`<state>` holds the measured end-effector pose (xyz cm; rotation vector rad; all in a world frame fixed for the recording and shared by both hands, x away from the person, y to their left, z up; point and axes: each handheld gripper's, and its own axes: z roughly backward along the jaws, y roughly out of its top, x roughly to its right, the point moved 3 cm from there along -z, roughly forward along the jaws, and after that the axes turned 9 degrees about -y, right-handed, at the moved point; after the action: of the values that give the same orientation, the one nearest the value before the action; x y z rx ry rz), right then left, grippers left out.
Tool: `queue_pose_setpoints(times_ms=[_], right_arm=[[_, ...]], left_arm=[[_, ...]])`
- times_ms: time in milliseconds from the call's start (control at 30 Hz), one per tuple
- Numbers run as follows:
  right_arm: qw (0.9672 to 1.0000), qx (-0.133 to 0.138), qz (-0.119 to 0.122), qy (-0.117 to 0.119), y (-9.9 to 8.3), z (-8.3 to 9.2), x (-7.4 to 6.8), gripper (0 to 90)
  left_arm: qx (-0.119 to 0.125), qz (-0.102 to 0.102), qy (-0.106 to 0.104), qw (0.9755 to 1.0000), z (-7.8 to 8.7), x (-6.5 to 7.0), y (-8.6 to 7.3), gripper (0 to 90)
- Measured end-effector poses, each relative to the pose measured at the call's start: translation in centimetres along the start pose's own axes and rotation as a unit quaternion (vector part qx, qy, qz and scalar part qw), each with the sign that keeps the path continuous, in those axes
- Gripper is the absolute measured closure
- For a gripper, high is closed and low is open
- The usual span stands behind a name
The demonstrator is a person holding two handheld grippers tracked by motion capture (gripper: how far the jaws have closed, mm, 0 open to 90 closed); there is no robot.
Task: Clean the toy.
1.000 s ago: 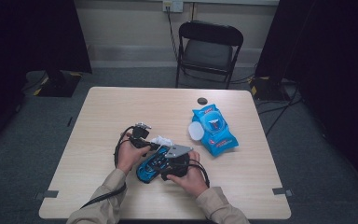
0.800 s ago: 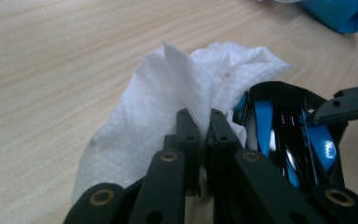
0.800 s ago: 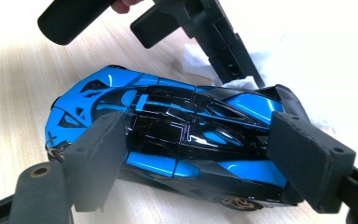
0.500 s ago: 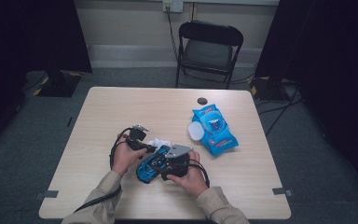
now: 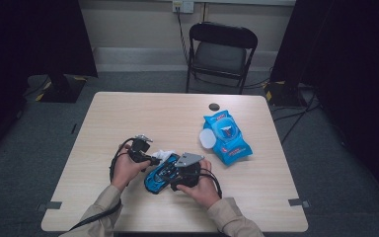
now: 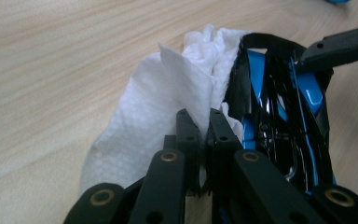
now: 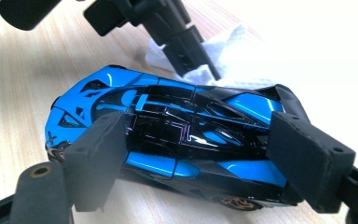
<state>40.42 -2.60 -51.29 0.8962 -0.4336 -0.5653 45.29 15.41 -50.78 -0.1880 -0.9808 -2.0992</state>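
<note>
Blue toy sports car [image 7: 168, 144] steadied on the wooden table [image 5: 128, 118], clamped along its length by the right gripper [image 7: 191, 163], one foam pad [image 7: 95, 158] at each end, apparently to keep it from rolling under a wipe. White wet wipe [image 6: 163, 107] pinched tight in the clenched jaws of the left gripper [image 6: 204, 128], pressed against one black end of the car, seemingly mid-clean. Both tools at the near middle of the table in the high view, car [image 5: 159, 177] between the two hands. Blue wipes pack [image 5: 225, 137], flap open, well apart to the right; small dark round cap [image 5: 213, 106] beyond; folding chair [image 5: 219, 49] behind.
</note>
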Motion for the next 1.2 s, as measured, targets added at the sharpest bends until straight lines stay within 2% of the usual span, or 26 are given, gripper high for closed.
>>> queue_pose_setpoints(times_ms=[467, 733, 1200], right_arm=[[1.0000, -0.004, 0.000, 0.000, 0.0, 0.0, 0.0, 19.5], [1.0000, -0.003, 0.001, 0.001, 0.0, 0.0, 0.0, 19.6], [1.0000, -0.003, 0.001, 0.001, 0.0, 0.0, 0.0, 19.9]], left_arm=[[0.000, -0.011, 0.002, 0.9999, 1.4, 0.3, -1.8, 85.7], [0.000, -0.022, 0.008, 0.9997, 1.7, 0.5, -2.3, 85.7], [-0.007, -0.020, 0.011, 0.9997, 2.5, 0.5, -3.0, 85.6]])
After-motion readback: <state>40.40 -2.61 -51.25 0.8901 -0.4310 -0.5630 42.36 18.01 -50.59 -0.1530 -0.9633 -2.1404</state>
